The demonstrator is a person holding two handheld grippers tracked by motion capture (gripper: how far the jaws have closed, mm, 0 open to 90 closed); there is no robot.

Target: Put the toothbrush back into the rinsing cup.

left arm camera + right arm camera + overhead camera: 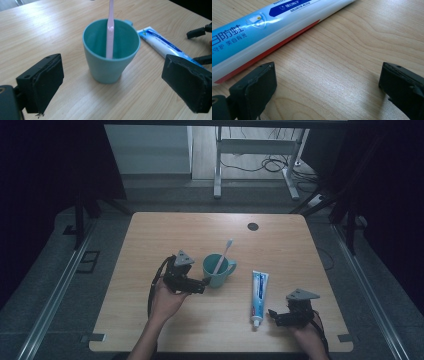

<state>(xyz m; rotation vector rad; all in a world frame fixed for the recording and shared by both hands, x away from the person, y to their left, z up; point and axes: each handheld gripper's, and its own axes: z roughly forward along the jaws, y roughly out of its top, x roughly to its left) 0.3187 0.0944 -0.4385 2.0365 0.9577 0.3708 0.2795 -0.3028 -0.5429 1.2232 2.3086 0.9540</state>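
Right gripper (272,314) jaws apart, empty, toothpaste tube (258,296) just beside. Left gripper (204,283) jaws apart, teal cup (217,269) with toothbrush (223,255) just ahead.

On the desk (150,240) a toothbrush (222,256) stands in the cup (217,270); the toothpaste tube (259,296) lies to its right

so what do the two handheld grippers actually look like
Both the left gripper and the right gripper are black, each topped by a grey three-cornered plate and trailing a black cable. Their jaws are blocky black pads with worn edges. The person's forearms are bare, with no sleeves showing.
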